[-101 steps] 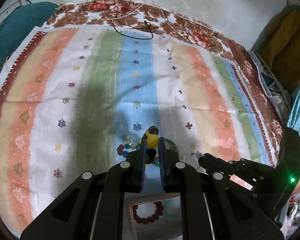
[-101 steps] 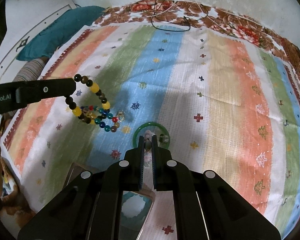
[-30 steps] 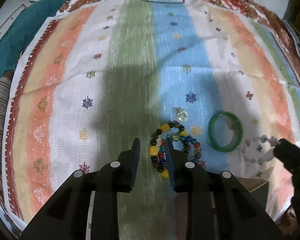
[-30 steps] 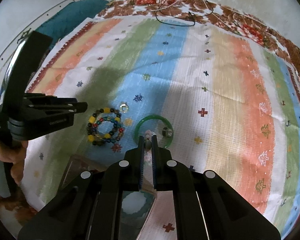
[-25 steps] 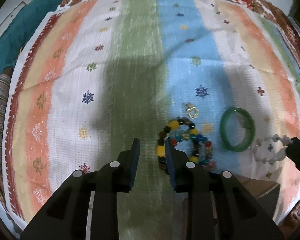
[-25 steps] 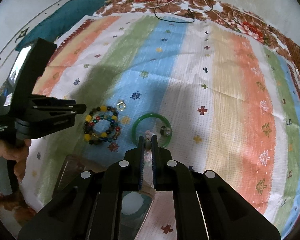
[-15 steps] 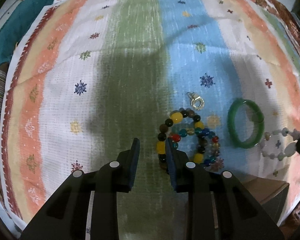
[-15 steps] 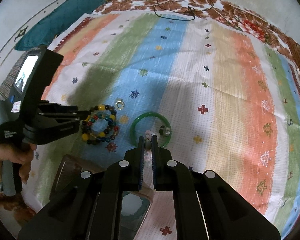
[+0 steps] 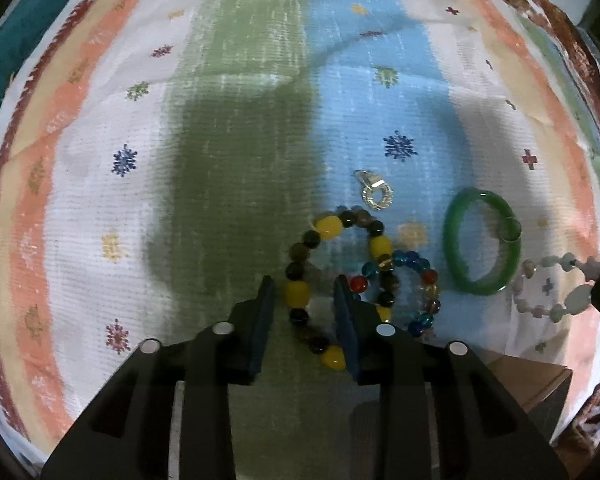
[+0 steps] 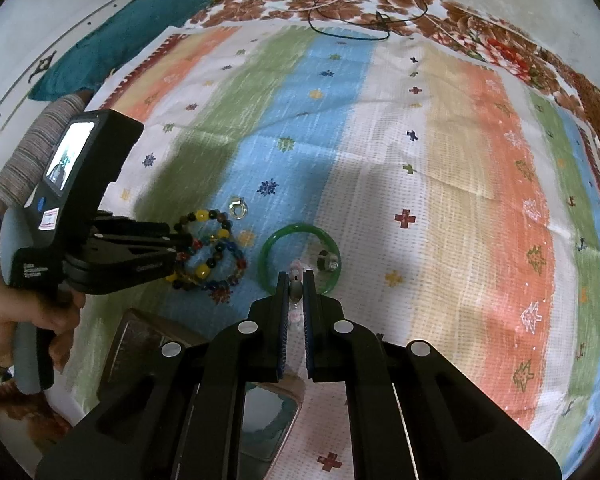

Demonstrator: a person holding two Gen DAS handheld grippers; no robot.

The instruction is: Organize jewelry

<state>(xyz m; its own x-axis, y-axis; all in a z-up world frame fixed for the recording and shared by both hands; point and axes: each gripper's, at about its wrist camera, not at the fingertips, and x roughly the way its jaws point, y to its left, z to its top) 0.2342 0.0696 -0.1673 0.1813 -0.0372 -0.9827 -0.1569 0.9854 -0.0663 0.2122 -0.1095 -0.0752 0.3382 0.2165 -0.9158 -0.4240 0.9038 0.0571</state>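
Note:
A yellow-and-brown bead bracelet [image 9: 328,228] lies on the striped cloth [image 9: 236,120], overlapping a multicoloured bead bracelet [image 9: 430,277]. My left gripper [image 9: 305,286] points down over it. Its jaws are closing with one strand of the yellow-and-brown bracelet between them, and the pads stand clear of the beads. A green bangle [image 9: 452,240] and a silver clasp [image 9: 374,192] lie to the right. My right gripper [image 10: 296,280] is shut on a pale bead bracelet [image 9: 548,292], which hangs from it just above the green bangle [image 10: 266,260]. The left gripper [image 10: 180,244] also shows in the right wrist view.
A brown box [image 9: 532,380] stands at the cloth's near edge. Two open cases [image 10: 140,340] [image 10: 268,412] lie under and left of my right gripper. A hand [image 10: 4,312] grips the left tool. A teal pillow [image 10: 120,32] and a black cable [image 10: 352,28] lie far back.
The yellow-and-brown bracelet, held up in my left gripper earlier, now lies on the cloth. My left gripper has sunk over it and its jaws have narrowed. The right gripper has stayed put.

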